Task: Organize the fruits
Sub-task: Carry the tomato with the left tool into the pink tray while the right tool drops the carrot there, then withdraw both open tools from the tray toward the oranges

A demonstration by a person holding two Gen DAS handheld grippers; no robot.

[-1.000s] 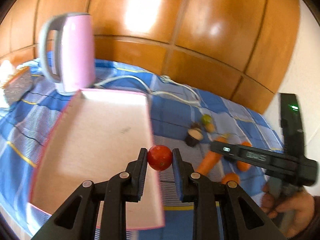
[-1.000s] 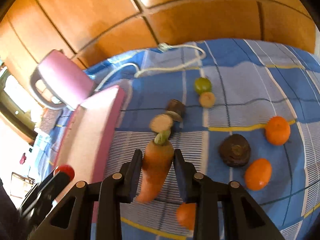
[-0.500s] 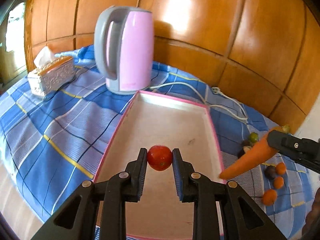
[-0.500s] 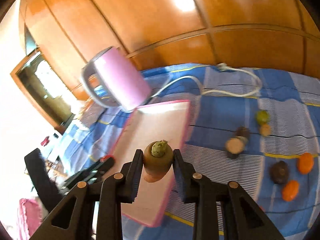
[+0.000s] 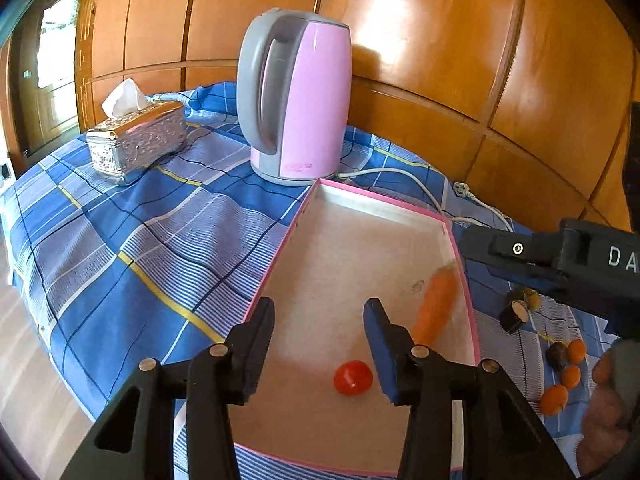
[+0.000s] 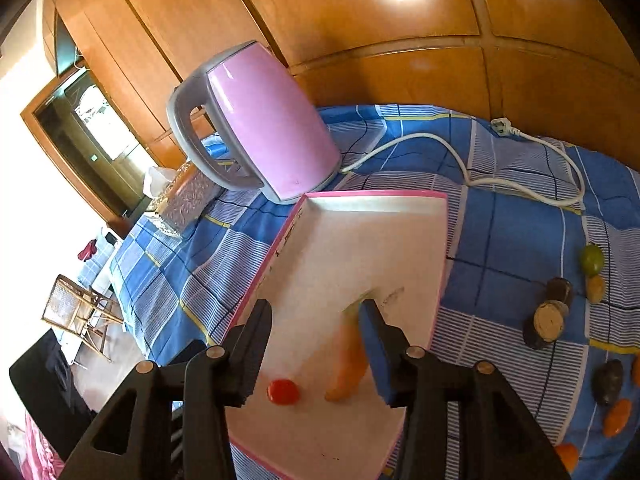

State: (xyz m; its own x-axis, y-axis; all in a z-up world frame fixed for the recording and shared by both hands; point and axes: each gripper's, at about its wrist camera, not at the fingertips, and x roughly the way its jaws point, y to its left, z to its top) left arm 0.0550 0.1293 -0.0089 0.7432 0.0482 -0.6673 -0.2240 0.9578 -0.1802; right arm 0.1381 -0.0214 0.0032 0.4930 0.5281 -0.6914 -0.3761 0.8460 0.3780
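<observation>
Tomato lies in the pink tray below the opening, empty left gripper; carrot lies beside the right pad.

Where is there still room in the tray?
The tray is bare at its far end by the kettle. The near end holds the tomato and carrot. Fruit crowds the cloth on its right.

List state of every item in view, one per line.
left gripper: jaws opening, nothing between them
right gripper: jaws opening, nothing gripped
tomato: loose in the tray
carrot: lying in the tray
tray: holds just those two
kettle: upright, lid shut
plug: loose on the cloth
tissue box: tissue sticking out
</observation>
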